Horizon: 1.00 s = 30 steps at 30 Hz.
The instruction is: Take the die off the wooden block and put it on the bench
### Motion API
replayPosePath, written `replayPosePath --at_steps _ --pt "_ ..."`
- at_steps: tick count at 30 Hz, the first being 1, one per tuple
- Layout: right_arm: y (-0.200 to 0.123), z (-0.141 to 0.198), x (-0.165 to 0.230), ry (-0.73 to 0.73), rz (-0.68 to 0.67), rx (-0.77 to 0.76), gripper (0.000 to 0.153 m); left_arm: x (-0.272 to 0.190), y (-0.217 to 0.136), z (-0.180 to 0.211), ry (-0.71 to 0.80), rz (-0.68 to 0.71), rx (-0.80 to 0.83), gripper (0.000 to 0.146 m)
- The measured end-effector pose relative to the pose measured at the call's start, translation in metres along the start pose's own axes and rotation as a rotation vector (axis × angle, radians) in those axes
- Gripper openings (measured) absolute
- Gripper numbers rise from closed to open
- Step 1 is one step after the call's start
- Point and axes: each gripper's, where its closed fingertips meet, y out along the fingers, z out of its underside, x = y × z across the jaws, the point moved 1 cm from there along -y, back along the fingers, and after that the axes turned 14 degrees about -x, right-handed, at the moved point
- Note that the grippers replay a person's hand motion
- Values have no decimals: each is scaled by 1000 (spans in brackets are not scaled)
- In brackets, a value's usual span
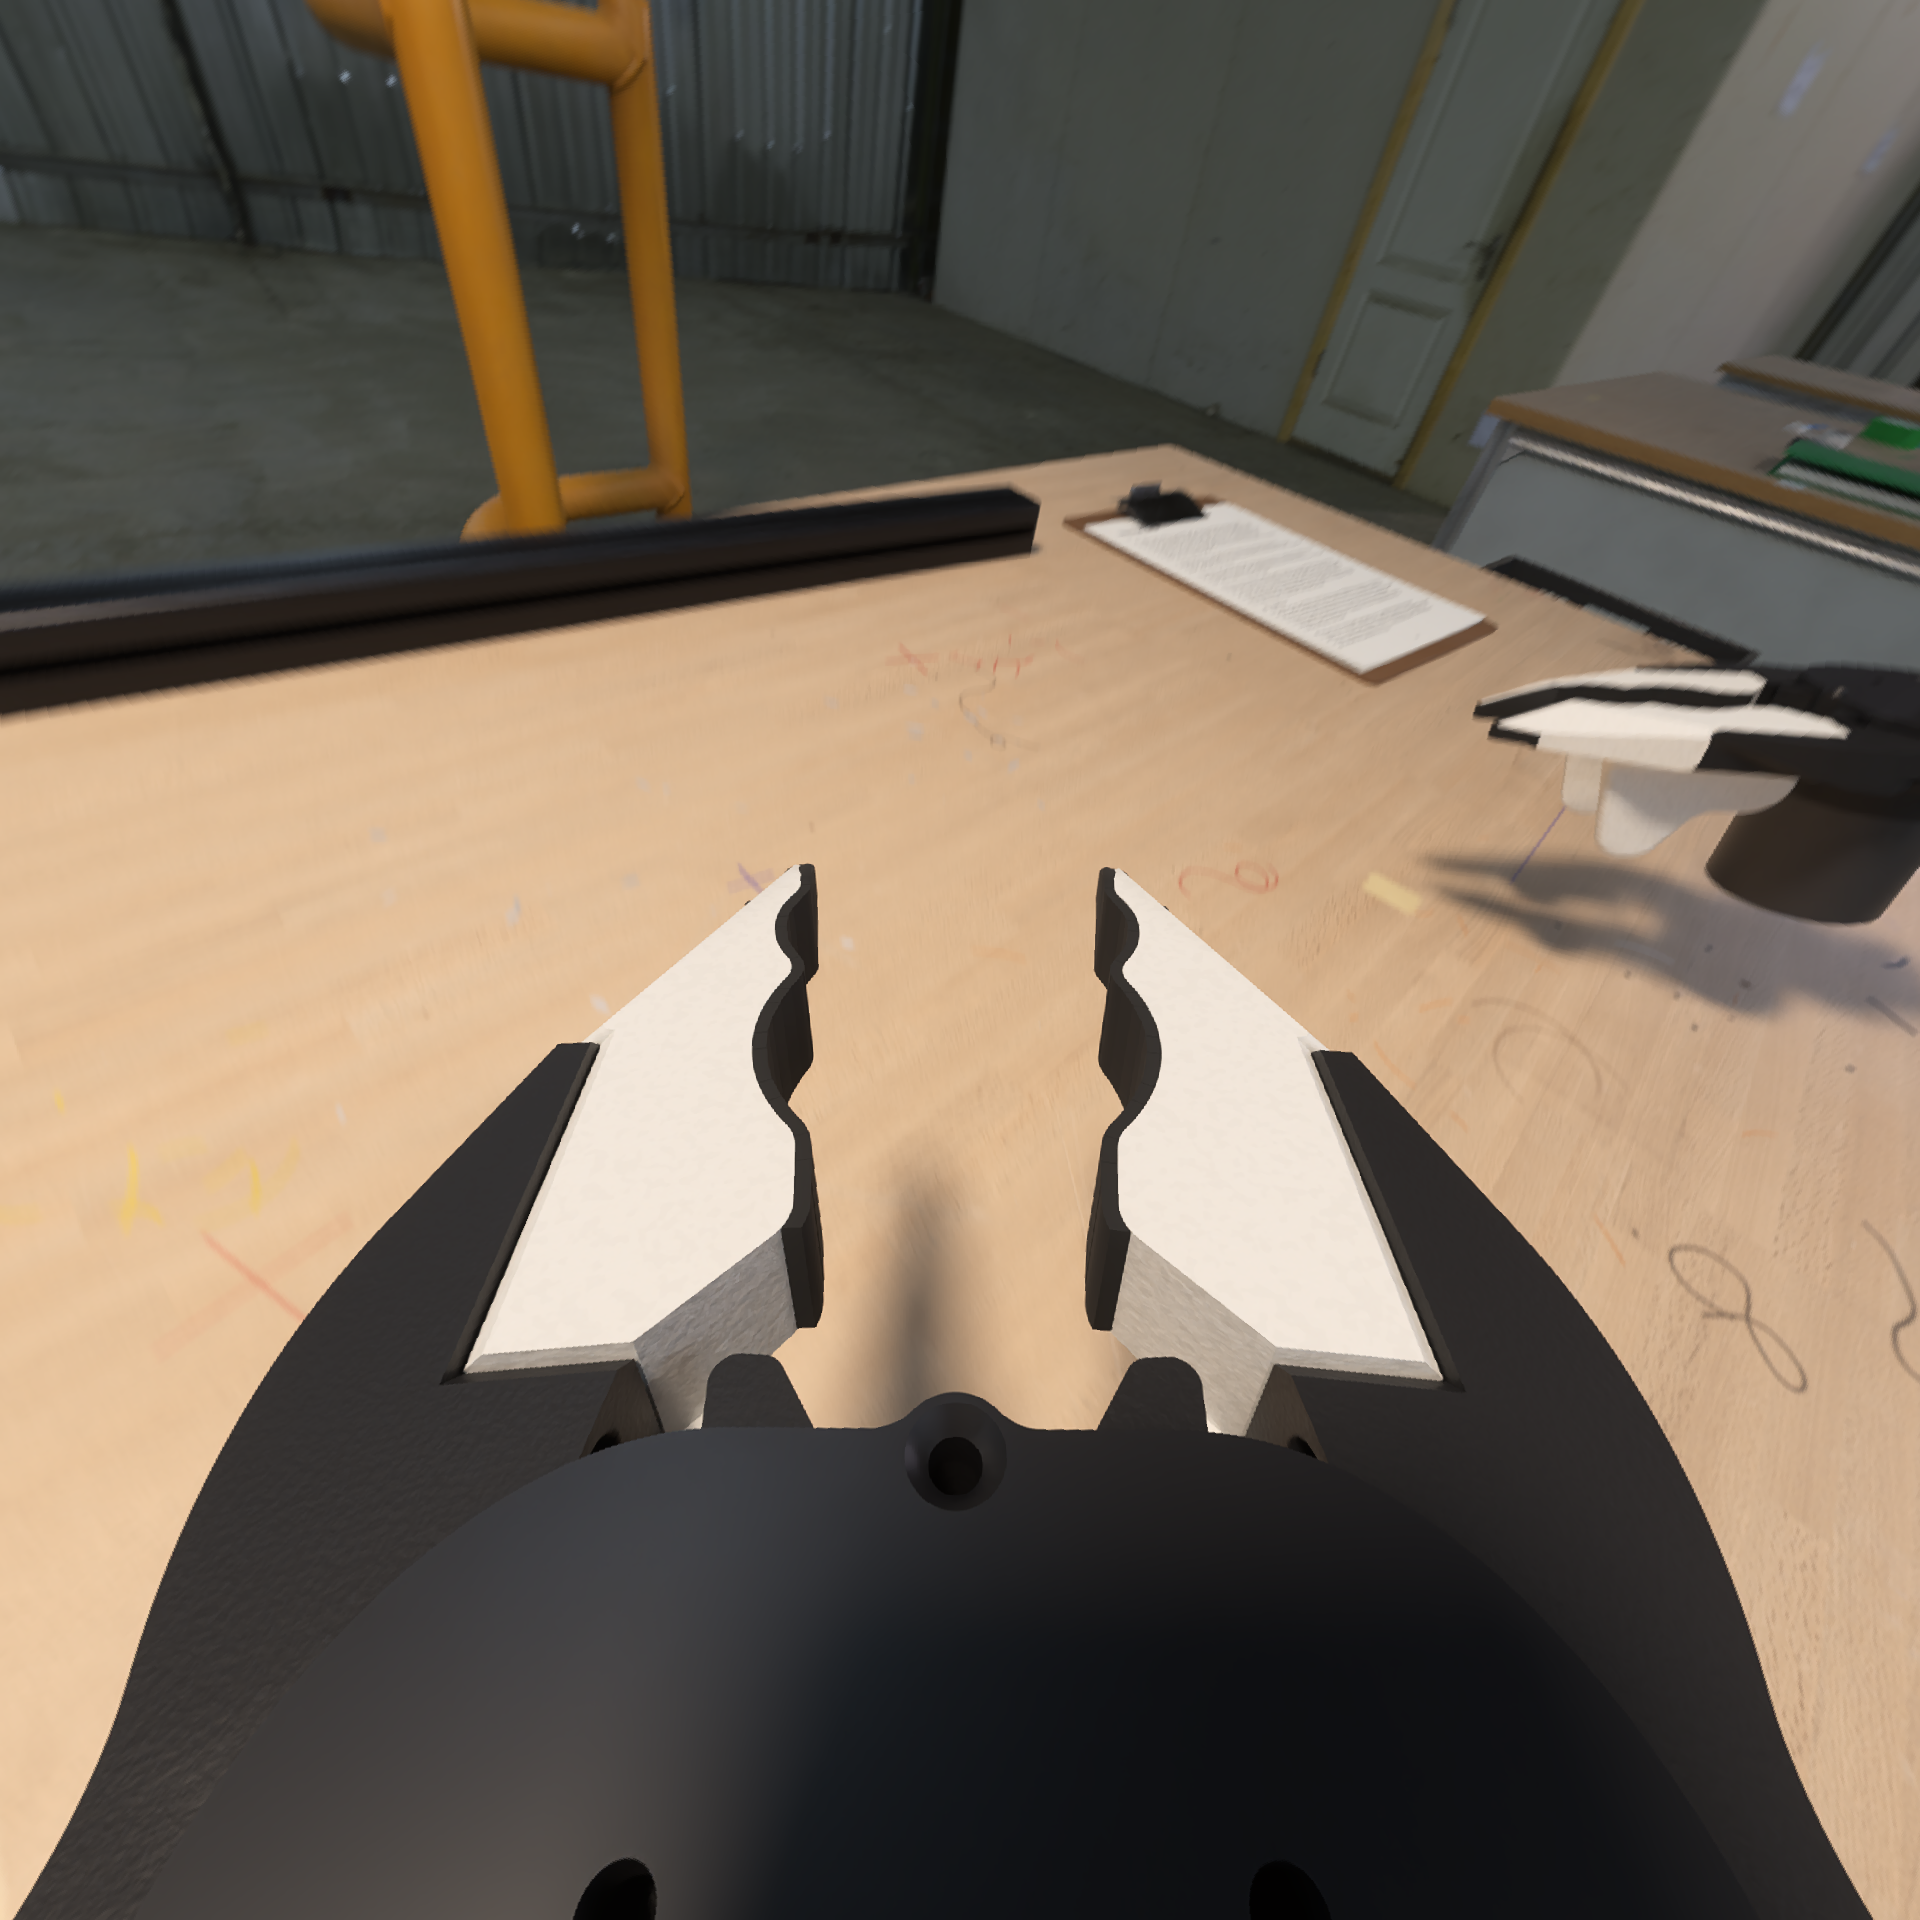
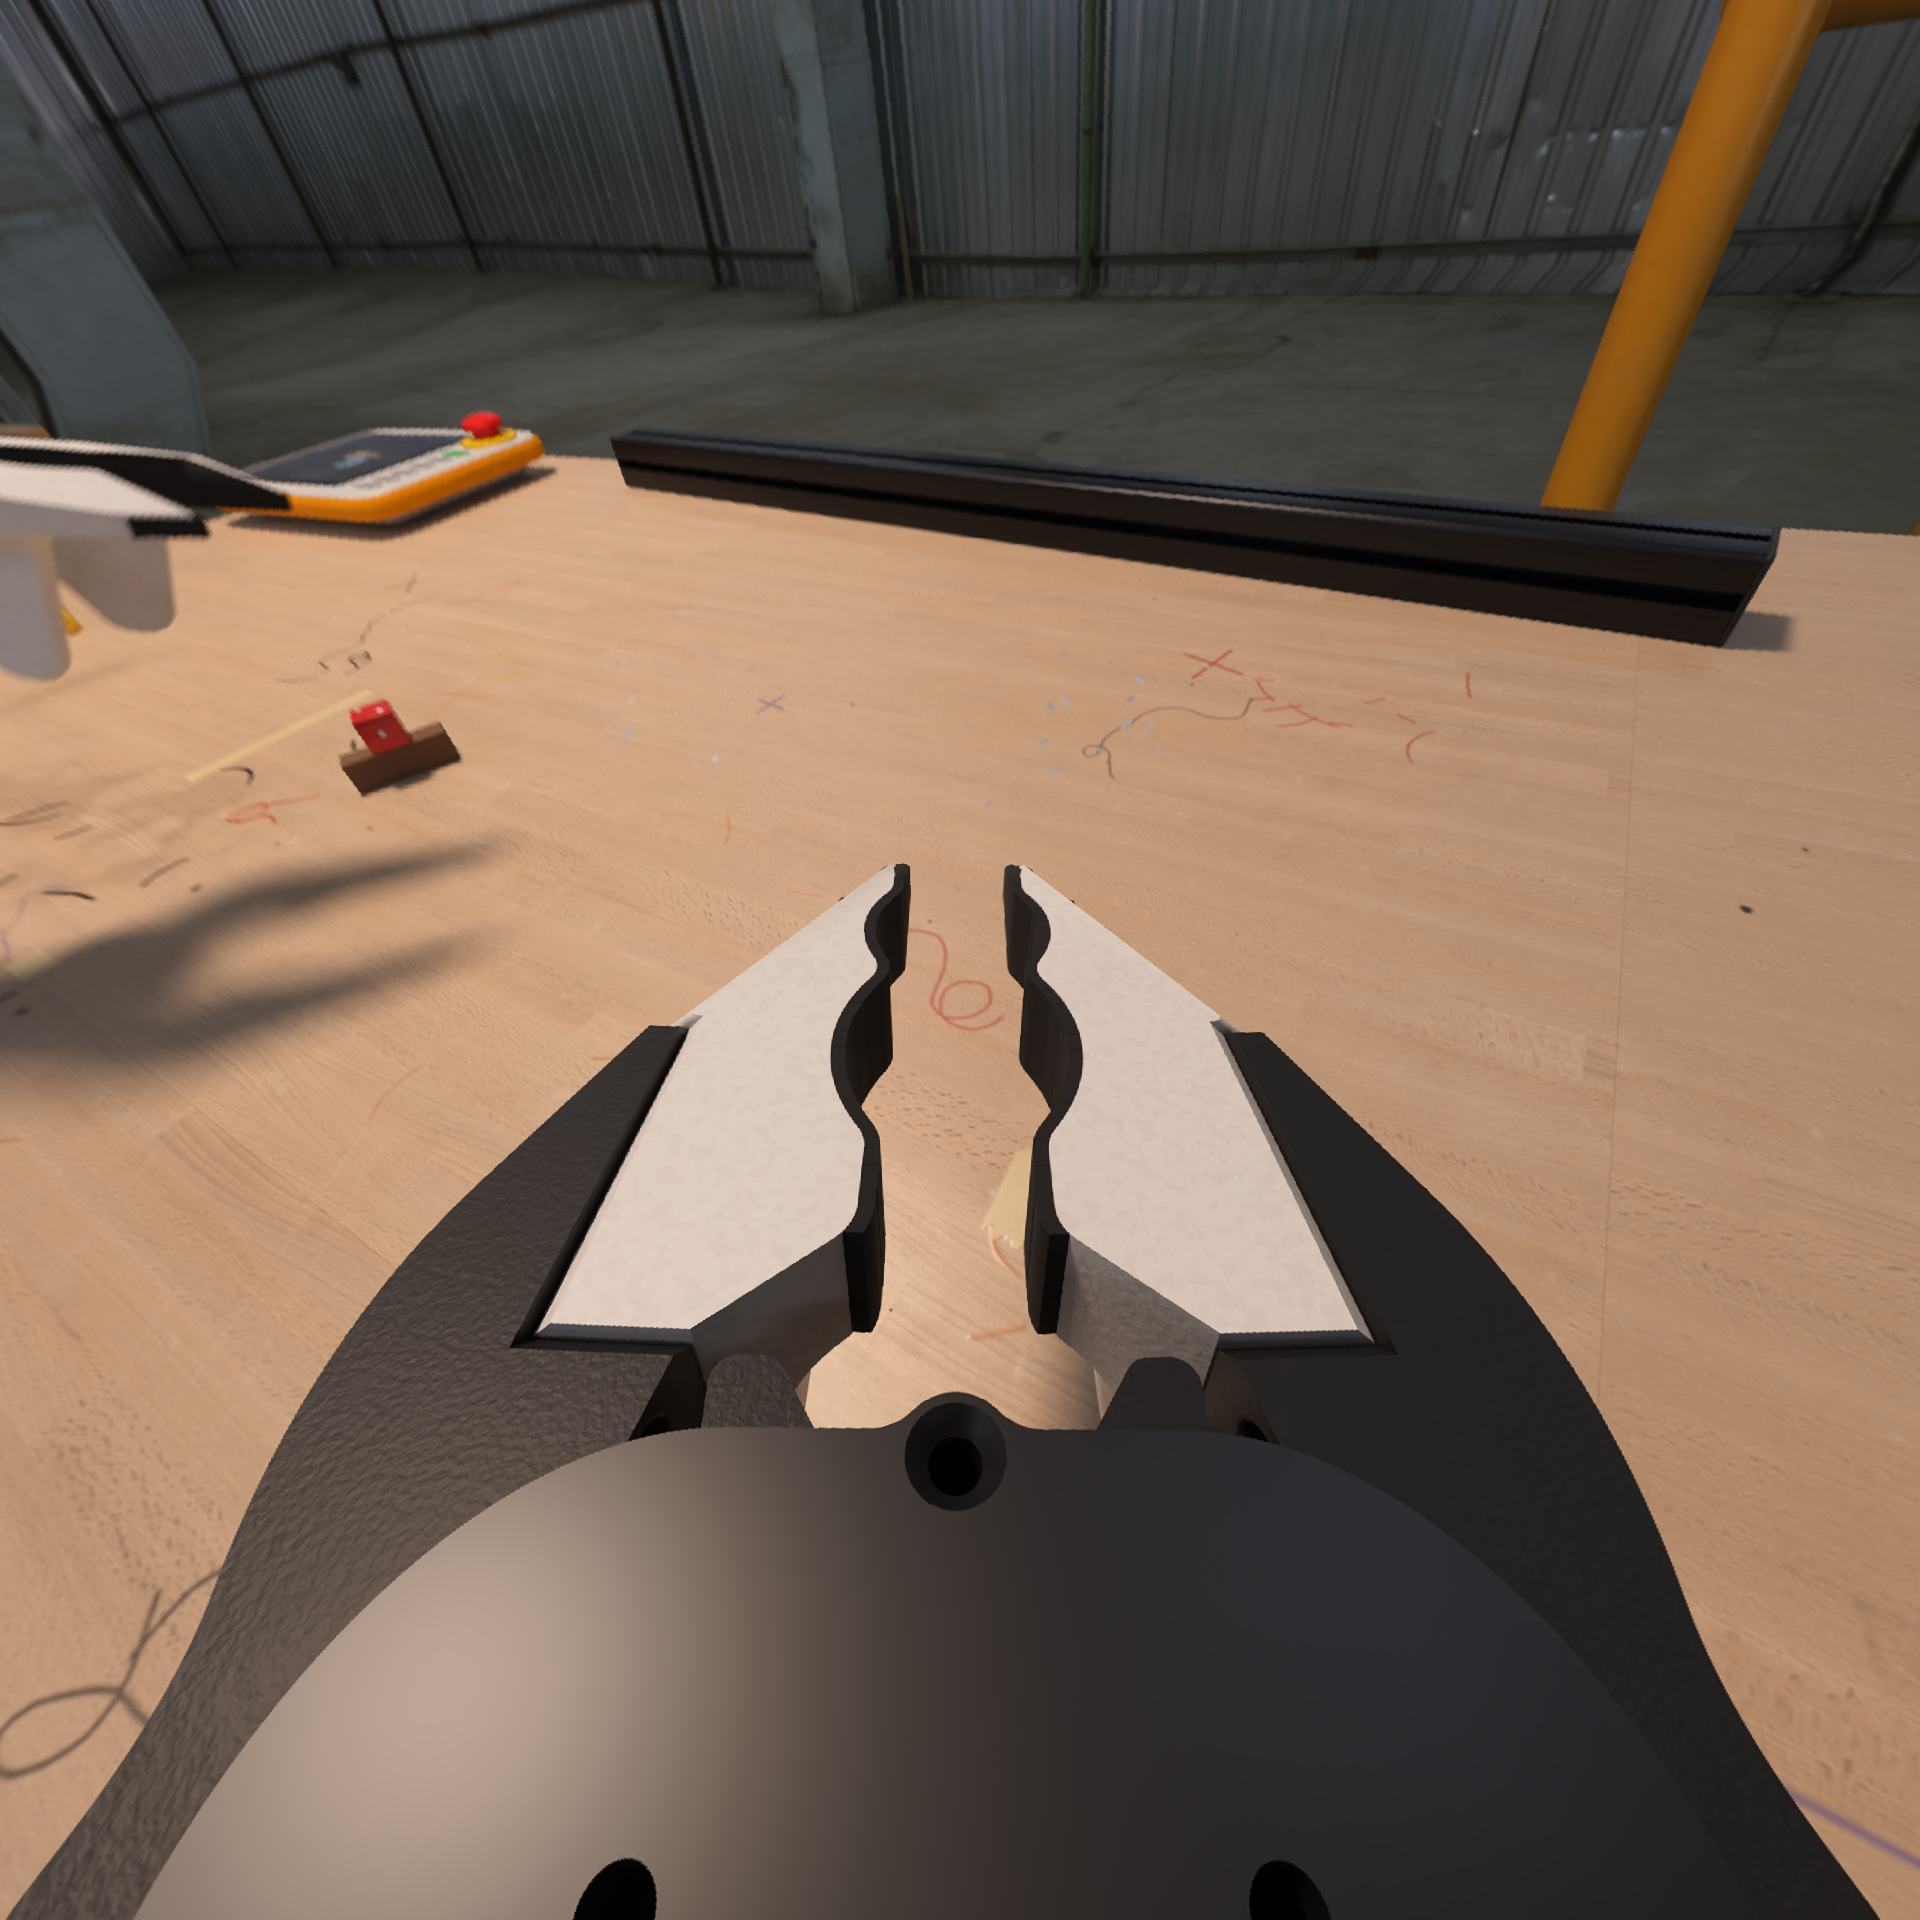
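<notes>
A small red die (image 2: 376, 724) sits on a low brown wooden block (image 2: 407, 764) on the light wooden bench (image 2: 1351, 935), far left in the right wrist view. My right gripper (image 2: 956, 883) is open with a narrow gap and empty. It hovers over the bench well to the right of the block. My left gripper (image 1: 956, 883) is open wide and empty above bare bench (image 1: 416, 935). The die and block do not show in the left wrist view. Each gripper shows in the other's view: the left (image 2: 239, 509) at the far left edge, the right (image 1: 1496, 722) at the right edge.
A long black rail (image 2: 1195, 530) lies along the bench's far edge and also shows in the left wrist view (image 1: 520, 582). A clipboard with paper (image 1: 1288, 582) lies at the far right, an orange pendant with a red button (image 2: 405, 473) at the far left. An orange pipe frame (image 1: 551, 260) stands behind the bench.
</notes>
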Motion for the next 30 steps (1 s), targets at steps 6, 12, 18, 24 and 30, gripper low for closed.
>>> replayPosePath --at_steps 6,12,18,24,30 --pt "7 22 9 -51 -70 115 27 -15 -26 51 20 -115 22 51" --pt "2 17 7 63 -67 74 25 -10 -29 72 -54 -104 109 49" --pt "1 19 3 82 -55 88 24 -10 -29 82 -60 -89 175 49" --pt "2 24 6 63 -61 112 23 45 -44 83 54 -336 300 49" --pt "1 24 6 66 -61 113 22 91 -43 90 42 -379 437 55"
